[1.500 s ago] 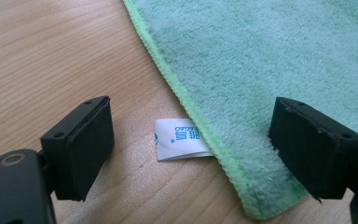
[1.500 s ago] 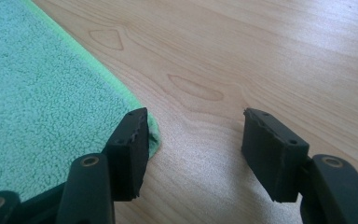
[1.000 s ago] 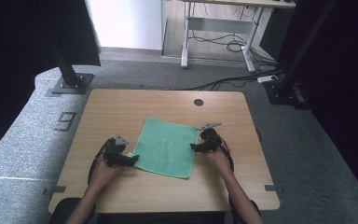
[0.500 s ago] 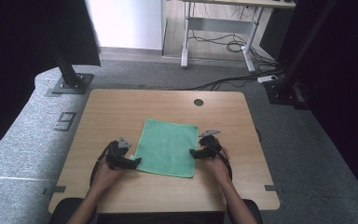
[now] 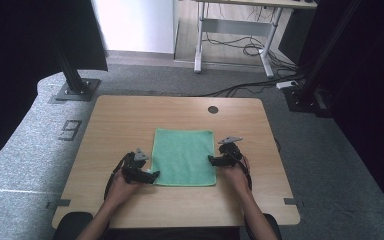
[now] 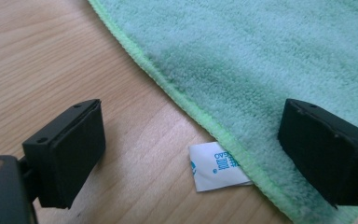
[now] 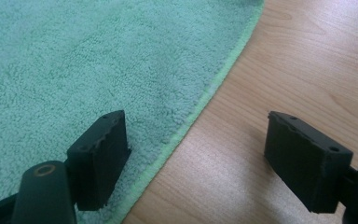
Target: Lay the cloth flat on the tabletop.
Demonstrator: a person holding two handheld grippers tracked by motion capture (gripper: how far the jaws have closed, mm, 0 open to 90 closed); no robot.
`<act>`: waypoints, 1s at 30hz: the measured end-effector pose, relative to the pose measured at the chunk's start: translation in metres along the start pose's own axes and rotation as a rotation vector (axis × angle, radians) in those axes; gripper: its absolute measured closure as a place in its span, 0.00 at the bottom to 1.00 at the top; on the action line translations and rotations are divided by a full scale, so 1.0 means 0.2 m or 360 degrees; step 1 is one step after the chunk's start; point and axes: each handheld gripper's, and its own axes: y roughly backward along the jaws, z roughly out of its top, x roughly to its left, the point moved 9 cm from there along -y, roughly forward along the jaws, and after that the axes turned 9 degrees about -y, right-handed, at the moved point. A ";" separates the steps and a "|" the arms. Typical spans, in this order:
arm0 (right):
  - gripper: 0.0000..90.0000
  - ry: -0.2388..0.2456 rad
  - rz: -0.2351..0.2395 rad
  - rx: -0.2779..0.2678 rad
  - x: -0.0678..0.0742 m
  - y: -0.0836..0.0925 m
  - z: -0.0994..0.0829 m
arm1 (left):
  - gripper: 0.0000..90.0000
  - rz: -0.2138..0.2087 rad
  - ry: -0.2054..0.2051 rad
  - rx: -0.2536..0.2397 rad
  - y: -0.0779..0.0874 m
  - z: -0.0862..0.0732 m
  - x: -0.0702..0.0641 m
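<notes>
Left tool (image 5: pixel 152 175): my hand low, jaws wide, straddling the green cloth's (image 5: pixel 184 156) near-left hem.
Right tool (image 5: pixel 211 160): jaws wide, astride the cloth's right hem.
Desk (image 5: pixel 130 120): wood.

My left gripper (image 5: pixel 151 176) has slid toward me along the left edge of the green towel (image 5: pixel 184 156) and now sits at its near left corner. My right gripper (image 5: pixel 212 160) has eased slightly nearer along the right edge.
</notes>
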 end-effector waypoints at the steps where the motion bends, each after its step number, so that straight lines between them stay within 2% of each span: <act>1: 0.24 -0.0002 0.0006 -0.0008 0.00 0.00 0.00 | 0.07 0.0001 0.0002 0.0001 0.00 0.00 0.00; 10: 0.25 0.0007 0.0032 -0.0026 0.00 0.01 0.00 | 0.08 0.0013 -0.0007 0.0016 0.01 0.00 0.00; 16: 0.25 0.0012 0.0082 -0.0048 0.01 0.07 -0.01 | 0.07 0.0016 -0.0023 -0.0011 0.06 0.00 0.02; 21: 0.22 0.0043 0.0079 -0.0056 0.02 0.15 -0.04 | 0.05 0.0018 0.0015 -0.0029 0.11 -0.02 0.06; 26: 0.17 0.0007 0.0083 -0.0069 0.02 0.21 -0.09 | 0.05 0.0017 0.0086 -0.0076 0.16 -0.04 0.13; 30: 0.15 -0.0015 0.0074 -0.0082 0.01 0.25 -0.13 | 0.03 0.0021 0.0091 -0.0051 0.18 -0.08 0.17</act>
